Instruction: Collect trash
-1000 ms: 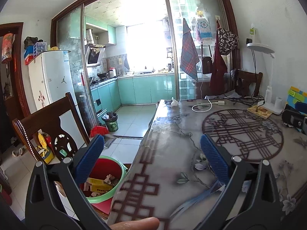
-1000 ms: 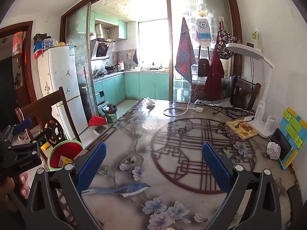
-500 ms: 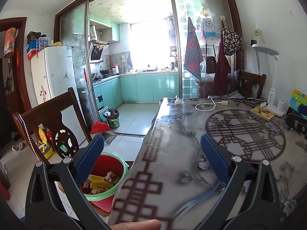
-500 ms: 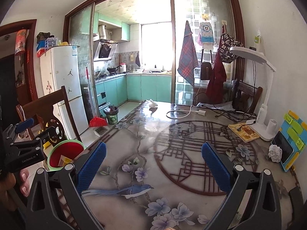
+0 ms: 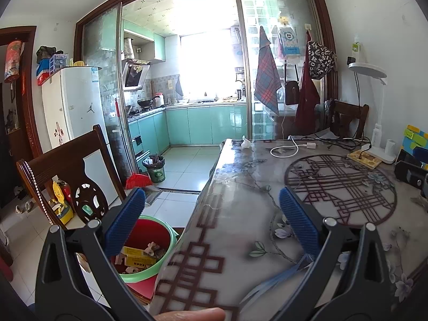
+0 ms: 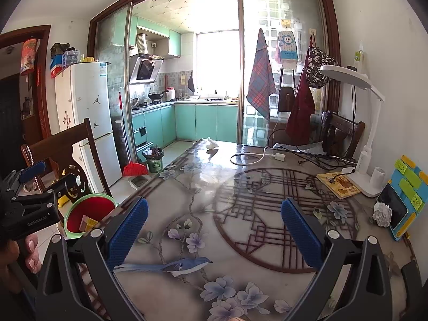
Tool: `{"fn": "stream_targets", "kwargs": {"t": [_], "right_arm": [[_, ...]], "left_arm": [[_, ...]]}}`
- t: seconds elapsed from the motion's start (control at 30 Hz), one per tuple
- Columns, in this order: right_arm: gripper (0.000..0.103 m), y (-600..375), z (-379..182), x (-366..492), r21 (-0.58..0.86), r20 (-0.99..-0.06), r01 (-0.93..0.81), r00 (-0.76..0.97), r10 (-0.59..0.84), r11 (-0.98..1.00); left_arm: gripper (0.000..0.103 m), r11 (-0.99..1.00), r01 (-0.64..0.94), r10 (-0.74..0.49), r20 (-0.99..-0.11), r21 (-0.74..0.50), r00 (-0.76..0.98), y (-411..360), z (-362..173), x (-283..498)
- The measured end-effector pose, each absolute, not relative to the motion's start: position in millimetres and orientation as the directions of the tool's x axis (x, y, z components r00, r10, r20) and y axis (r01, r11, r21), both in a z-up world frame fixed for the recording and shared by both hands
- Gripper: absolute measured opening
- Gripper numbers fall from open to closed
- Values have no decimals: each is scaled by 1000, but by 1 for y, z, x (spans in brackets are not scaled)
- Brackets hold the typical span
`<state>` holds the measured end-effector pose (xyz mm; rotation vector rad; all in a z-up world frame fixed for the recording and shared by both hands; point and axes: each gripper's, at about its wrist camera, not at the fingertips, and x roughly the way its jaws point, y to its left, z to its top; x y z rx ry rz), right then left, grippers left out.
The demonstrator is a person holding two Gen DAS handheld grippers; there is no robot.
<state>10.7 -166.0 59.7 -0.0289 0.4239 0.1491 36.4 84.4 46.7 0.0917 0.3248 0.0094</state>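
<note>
The left gripper (image 5: 212, 215) has lifted and tilted slightly upward, so the red bin (image 5: 149, 243) and the surface (image 5: 240, 214) edge sit lower in its view than a second ago; the right gripper (image 6: 214, 223) has likewise risen a little, bringing the crumpled paper (image 6: 382, 214) lower in its view.

Home: dining table (image 6: 214, 187), fridge (image 6: 85, 101), kitchen cabinets (image 6: 203, 120)

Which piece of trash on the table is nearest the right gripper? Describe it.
Find the white desk lamp at the table's right edge. In front of its base, against the blue tablet stand, lies a crumpled paper ball: white, wrinkled, printed.
</note>
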Motion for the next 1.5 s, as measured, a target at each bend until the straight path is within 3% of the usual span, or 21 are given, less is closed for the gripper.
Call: {"fn": "stream_targets", "kwargs": {"t": [1.07,1.17,1.5], "right_arm": [[97,-163,52,12,-4,-431,-158,891,141,987],[97,-163,53,12,-3,-432,-156,891,139,988],[97,-162,52,12,-4,-430,-158,892,141,987]], "left_arm": [[98,996,19,10,-321,86,947,81,46,38],[98,997,28,-7,-285,72,959,82,48,32],[98,995,-17,43,-287,93,957,81,46,34]]}}
